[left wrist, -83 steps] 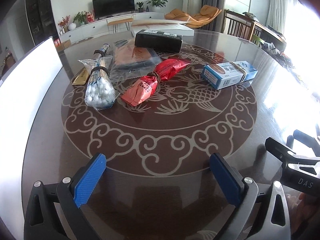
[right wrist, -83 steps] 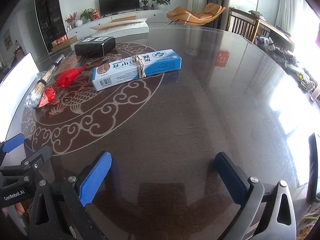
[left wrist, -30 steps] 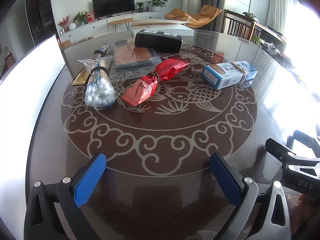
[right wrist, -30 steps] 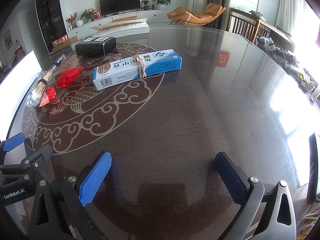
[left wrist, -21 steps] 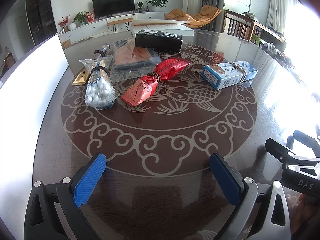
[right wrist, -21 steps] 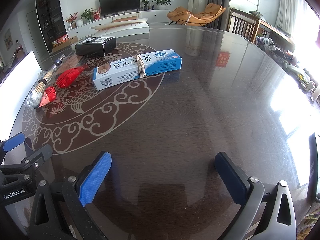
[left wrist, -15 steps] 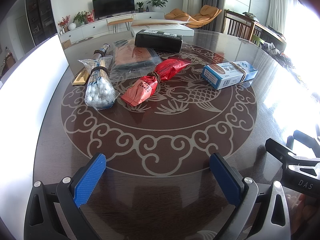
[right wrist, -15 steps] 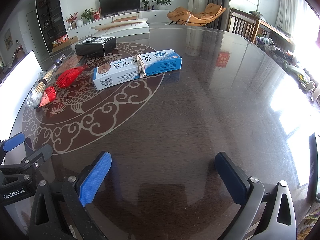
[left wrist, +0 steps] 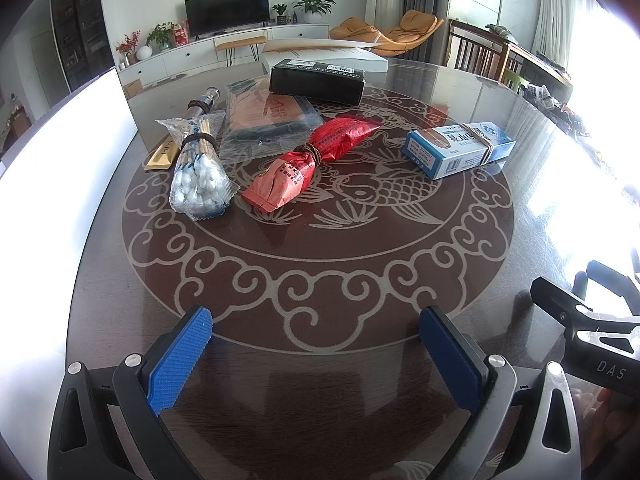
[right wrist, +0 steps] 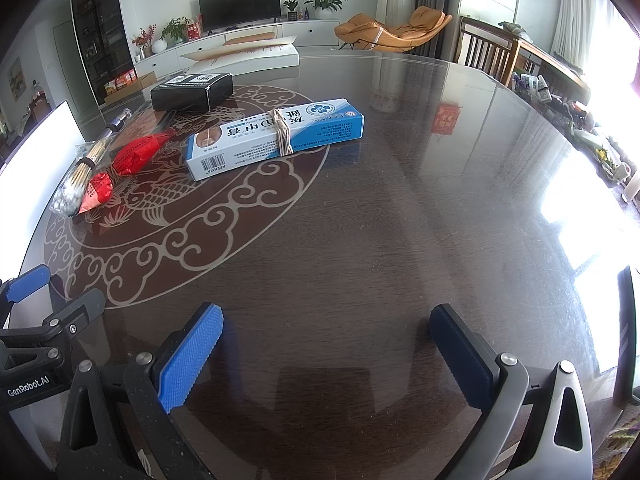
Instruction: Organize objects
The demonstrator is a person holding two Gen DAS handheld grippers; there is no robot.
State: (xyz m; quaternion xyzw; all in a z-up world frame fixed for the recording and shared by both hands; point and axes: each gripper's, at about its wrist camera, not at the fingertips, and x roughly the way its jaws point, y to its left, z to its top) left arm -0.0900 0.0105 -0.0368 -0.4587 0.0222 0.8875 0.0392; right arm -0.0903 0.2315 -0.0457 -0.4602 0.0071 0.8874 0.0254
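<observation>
Several items lie on the far half of a dark round table (left wrist: 320, 360): a bag of cotton swabs (left wrist: 198, 176) tied with a band, a red packet (left wrist: 312, 160) tied in the middle, a blue-and-white box (left wrist: 458, 148) with a rubber band, a black box (left wrist: 316, 86), a clear flat packet (left wrist: 266, 120) and a gold bar (left wrist: 162, 154). The blue-and-white box (right wrist: 276, 136), black box (right wrist: 192, 92) and red packet (right wrist: 128, 160) also show in the right wrist view. My left gripper (left wrist: 316, 344) and right gripper (right wrist: 326, 340) hover open and empty near the table's front edge.
A white board (left wrist: 52, 168) stands along the table's left side. The right gripper's body (left wrist: 592, 332) shows at the left view's right edge. Behind the table are a flat cardboard box (left wrist: 324, 50), a TV cabinet (left wrist: 240, 44), wooden chairs (right wrist: 488, 56) and an orange lounger (right wrist: 396, 28).
</observation>
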